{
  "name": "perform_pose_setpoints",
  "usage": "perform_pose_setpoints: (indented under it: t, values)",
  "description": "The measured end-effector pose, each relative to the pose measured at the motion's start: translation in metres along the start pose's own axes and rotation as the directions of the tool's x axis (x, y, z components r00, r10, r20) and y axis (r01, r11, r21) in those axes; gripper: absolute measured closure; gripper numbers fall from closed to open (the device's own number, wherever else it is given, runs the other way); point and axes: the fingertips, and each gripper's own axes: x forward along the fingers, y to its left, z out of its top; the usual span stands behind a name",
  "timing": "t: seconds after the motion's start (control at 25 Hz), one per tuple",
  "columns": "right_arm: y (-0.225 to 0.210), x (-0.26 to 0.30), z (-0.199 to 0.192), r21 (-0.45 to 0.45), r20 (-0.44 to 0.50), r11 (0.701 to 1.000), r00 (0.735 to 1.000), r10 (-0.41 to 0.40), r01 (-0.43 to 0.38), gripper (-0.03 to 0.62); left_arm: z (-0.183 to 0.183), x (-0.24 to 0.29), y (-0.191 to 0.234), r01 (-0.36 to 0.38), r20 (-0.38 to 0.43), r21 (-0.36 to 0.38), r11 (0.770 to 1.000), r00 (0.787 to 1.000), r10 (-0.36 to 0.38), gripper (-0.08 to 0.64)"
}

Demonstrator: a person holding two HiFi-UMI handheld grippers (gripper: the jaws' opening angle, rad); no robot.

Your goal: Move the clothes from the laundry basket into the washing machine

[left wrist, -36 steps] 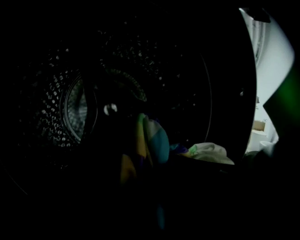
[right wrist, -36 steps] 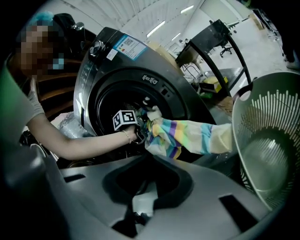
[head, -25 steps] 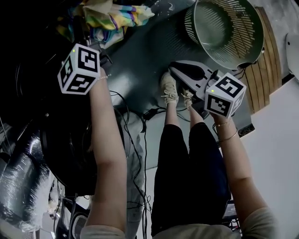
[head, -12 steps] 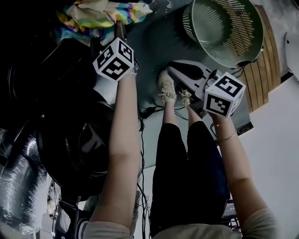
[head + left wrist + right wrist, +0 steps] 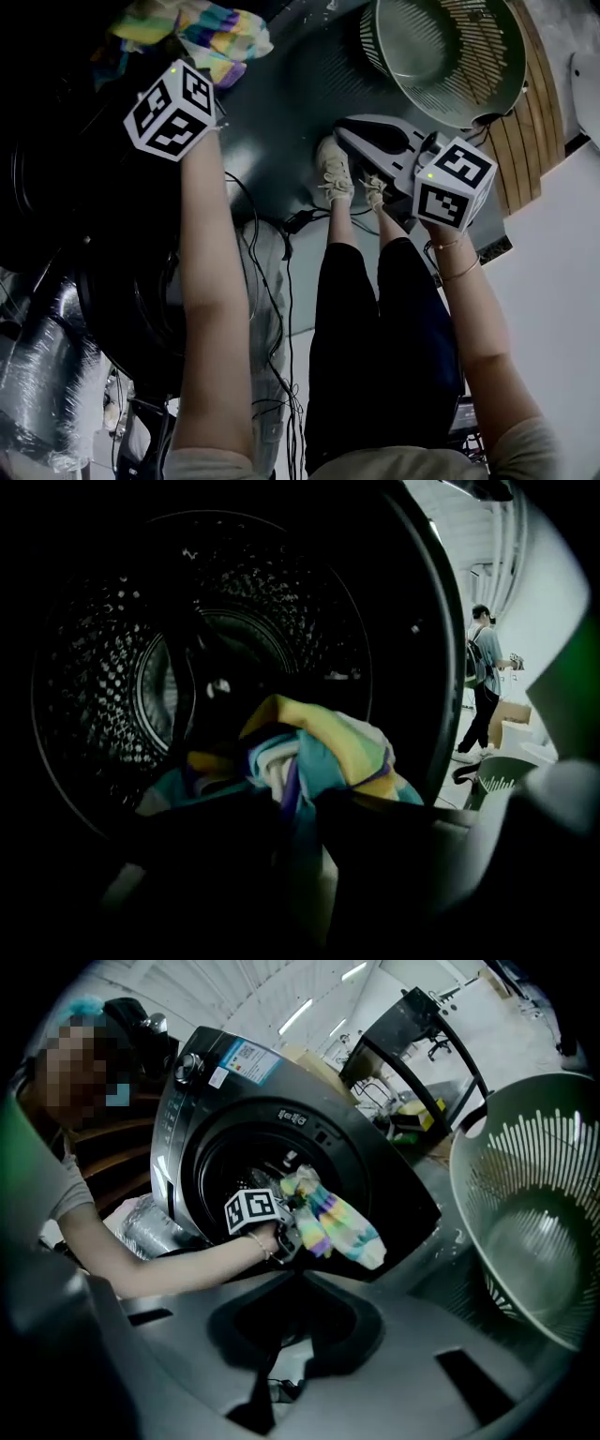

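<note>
Dim laundry room: the washing machine [image 5: 202,1110] gapes beyond our left gripper [image 5: 298,808]; the laundry basket [image 5: 497,56] sits past our right gripper [image 5: 292,1277], fingers pressed together, empty. Left fingers, having just closed in, pinch the striped garment [image 5: 323,747] at the drum's mouth. Released here, we fear, it spills out.

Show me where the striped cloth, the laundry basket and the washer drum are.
striped cloth [image 5: 337,1221], right gripper view, on its hanging middle.
laundry basket [image 5: 487,47], head view, on its slatted wall.
washer drum [image 5: 94,677], left gripper view, on its perforated inner wall.
</note>
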Motion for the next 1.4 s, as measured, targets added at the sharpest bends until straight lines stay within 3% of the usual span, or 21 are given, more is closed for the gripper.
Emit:
perform_pose_setpoints:
  t: [0.28, 0.36, 0.4, 0.44, 0.48, 0.68, 0.84, 0.96, 1.04, 1.08, 1.12, 1.2, 1.24, 1.32, 1.4]
  values:
    - [0.004, 0.010, 0.000, 0.003, -0.005, 1.000, 1.000, 0.018, -0.018, 0.565, 0.059, 0.036, 0.035, -0.057, 0.101, 0.070, 0.996, 0.994, 0.049, 0.442]
    - [0.004, 0.013, 0.001, 0.002, -0.005, 1.000, 1.000, 0.023, -0.023, 0.565, 0.052, 0.048, 0.034, -0.033, 0.066, 0.027, 0.999, 0.997, 0.031, 0.431]
    - [0.004, 0.014, 0.002, 0.006, -0.002, 1.000, 1.000, 0.025, -0.025, 0.565, 0.044, 0.053, 0.032, -0.022, 0.028, -0.004, 1.000, 0.999, 0.022, 0.382]
    - [0.004, 0.015, 0.003, 0.014, 0.003, 0.999, 1.000, 0.029, -0.029, 0.565, 0.037, 0.054, 0.030, -0.017, -0.006, -0.031, 0.999, 1.000, 0.017, 0.276]
    - [0.005, 0.015, 0.004, 0.024, 0.009, 0.999, 0.999, 0.034, -0.034, 0.565, 0.034, 0.051, 0.028, -0.015, -0.020, -0.048, 0.999, 1.000, 0.014, 0.249]
    - [0.006, 0.013, 0.007, 0.047, 0.021, 0.998, 0.999, 0.047, -0.048, 0.565, 0.033, -0.004, 0.015, -0.002, 0.056, -0.113, 0.994, 0.998, 0.008, 0.241]
    - [0.005, 0.011, 0.003, 0.074, 0.040, 0.996, 0.998, 0.047, -0.050, 0.565, -0.025, -0.034, -0.017, 0.054, -0.059, -0.115, 0.992, 0.996, -0.061, 0.230]
    - [0.003, 0.009, -0.002, 0.088, 0.040, 0.995, 0.998, 0.044, -0.047, 0.565, -0.070, -0.028, -0.036, 0.083, -0.195, -0.114, 0.990, 0.975, -0.104, 0.218]
    - [0.000, 0.008, -0.004, 0.098, 0.043, 0.994, 0.998, 0.038, -0.043, 0.565, -0.077, -0.018, -0.040, 0.079, -0.227, -0.105, 0.991, 0.969, -0.101, 0.219]
    - [-0.002, 0.007, -0.004, 0.102, 0.045, 0.994, 0.998, 0.034, -0.039, 0.565, -0.076, -0.013, -0.041, 0.076, -0.229, -0.089, 0.993, 0.969, -0.095, 0.224]
    - [-0.004, 0.006, -0.005, 0.105, 0.047, 0.994, 0.998, 0.030, -0.035, 0.565, -0.074, -0.008, -0.040, 0.074, -0.226, -0.068, 0.995, 0.970, -0.088, 0.276]
    - [-0.006, 0.006, -0.005, 0.109, 0.052, 0.993, 0.998, 0.027, -0.033, 0.565, -0.061, -0.003, -0.033, 0.066, -0.188, -0.038, 0.997, 0.979, -0.072, 0.449]
    - [-0.006, 0.007, -0.004, 0.109, 0.054, 0.993, 0.998, 0.029, -0.034, 0.565, -0.049, -0.001, -0.026, 0.055, -0.148, -0.040, 0.998, 0.987, -0.060, 0.489]
    - [-0.005, 0.006, -0.002, 0.105, 0.058, 0.994, 0.998, 0.031, -0.037, 0.568, -0.020, 0.004, -0.011, 0.026, -0.067, -0.061, 0.998, 0.997, -0.030, 0.492]
    - [-0.005, 0.004, -0.001, 0.101, 0.060, 0.994, 0.998, 0.032, -0.038, 0.569, 0.006, 0.012, -0.002, 0.002, 0.002, -0.036, 0.999, 1.000, -0.002, 0.494]
